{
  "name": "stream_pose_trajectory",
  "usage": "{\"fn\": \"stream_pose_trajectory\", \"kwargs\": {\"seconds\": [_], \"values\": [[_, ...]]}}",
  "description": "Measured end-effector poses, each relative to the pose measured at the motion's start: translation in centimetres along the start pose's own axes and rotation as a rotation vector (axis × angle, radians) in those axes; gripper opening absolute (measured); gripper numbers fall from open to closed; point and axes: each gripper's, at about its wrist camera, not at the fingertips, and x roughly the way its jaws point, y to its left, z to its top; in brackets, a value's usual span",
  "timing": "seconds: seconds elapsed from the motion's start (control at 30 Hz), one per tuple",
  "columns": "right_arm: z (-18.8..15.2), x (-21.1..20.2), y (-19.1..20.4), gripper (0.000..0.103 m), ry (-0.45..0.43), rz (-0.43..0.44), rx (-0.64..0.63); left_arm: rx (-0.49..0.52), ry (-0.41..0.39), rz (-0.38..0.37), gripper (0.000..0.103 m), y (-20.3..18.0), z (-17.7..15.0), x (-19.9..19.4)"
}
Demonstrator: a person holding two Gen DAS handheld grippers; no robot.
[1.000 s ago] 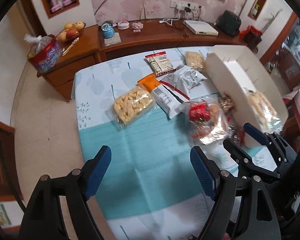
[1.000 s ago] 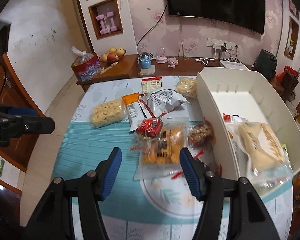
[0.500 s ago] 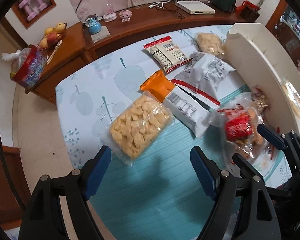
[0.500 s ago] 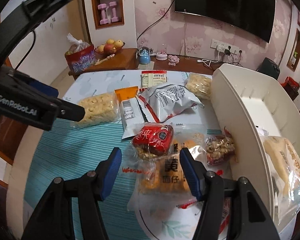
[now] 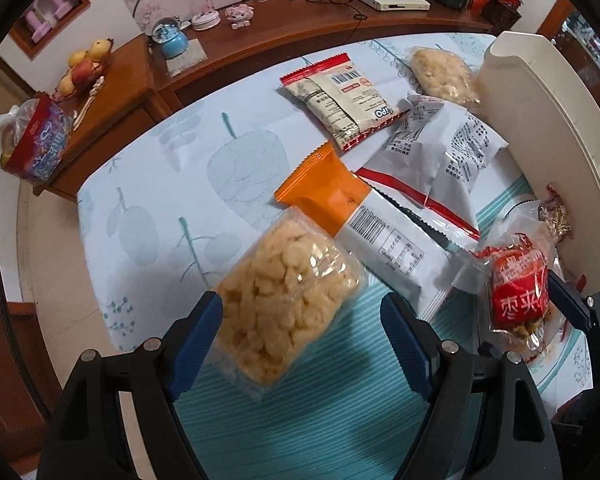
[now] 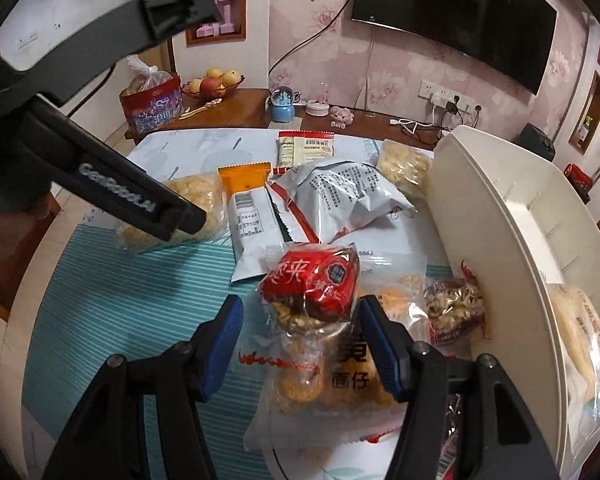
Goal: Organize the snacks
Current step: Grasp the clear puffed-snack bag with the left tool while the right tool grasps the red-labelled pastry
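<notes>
Straddling crinkly clear bag of knobbly puffs [image 5: 288, 300], left tool [image 5: 300, 336] wide; right tool [image 6: 300, 344] wide around glossy red packet [image 6: 312, 280]

Fruit bowl [image 6: 212, 82] and blue snow globe [image 6: 283, 105] sit on the sideboard [image 5: 268, 36]; television [image 6: 452, 16] hangs above.

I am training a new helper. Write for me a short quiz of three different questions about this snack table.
1. True or false: the left gripper has its jaws open around the clear bag of yellow puffs.
2. Which snack lies between the jaws of the right gripper? A) red-labelled packet B) orange-topped white packet C) grey bag
3. Fill in: the white bin stands at the table's ____ side in the right wrist view.

Key: 1 true; 2 A; 3 right.
</notes>
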Motion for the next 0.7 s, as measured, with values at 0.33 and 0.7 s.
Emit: {"fn": "stream_pose_trajectory", "kwargs": {"seconds": [0.33, 0.7], "values": [[0.1, 0.3, 0.4, 0.061, -0.025, -0.037, -0.024, 0.061, -0.004, 0.039, 0.082, -0.9, 2.2, 1.7], [0.2, 0.0, 0.1, 0.054, -0.022, -0.019, -0.023, 0.091, 0.019, 0.067, 0.072, -0.7, 2.7, 2.7]]}}
